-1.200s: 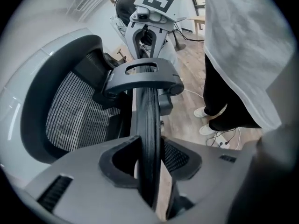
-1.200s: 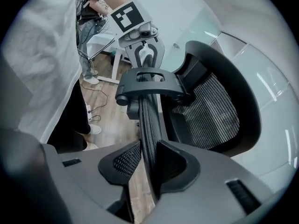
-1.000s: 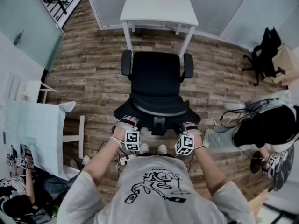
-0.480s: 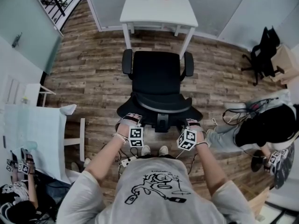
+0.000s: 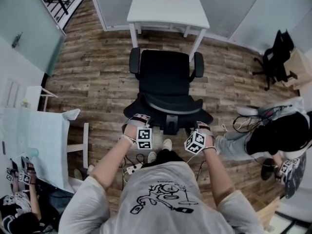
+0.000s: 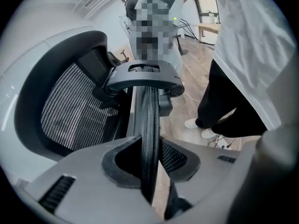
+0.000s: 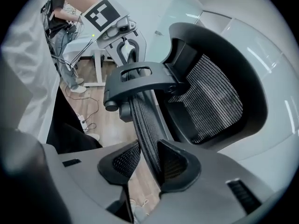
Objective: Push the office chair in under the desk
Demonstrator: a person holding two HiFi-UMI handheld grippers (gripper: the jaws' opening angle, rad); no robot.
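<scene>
From the head view alone comes the layout: the chair (image 5: 165,79) stands on the wood floor facing the white bench (image 5: 168,11), its seat front reaching the bench's front legs and the rest of it out in the room. The left gripper (image 5: 139,118) and right gripper (image 5: 202,127) are both at the top of the chair's back, one on each side of its centre post. The gripper views give what that view cannot. In the left gripper view the thin rim (image 6: 150,125) of the back runs between the jaws, and they seem closed narrowly on it, though the right pad's contact is hard to judge. In the right gripper view the jaws have just been opening: the rim lies between them against the right-hand pad, with floor showing in the gap at the other pad. Both views also show the grey mesh (image 7: 215,97) and the bracket (image 7: 142,80) behind it. Counted: two grippers, two armrests (image 5: 134,61), one bench carrying two small items, a second chair (image 5: 275,57) at the right, and two other people, one (image 5: 273,133) at the right and one (image 5: 19,213) at the lower left.
</scene>
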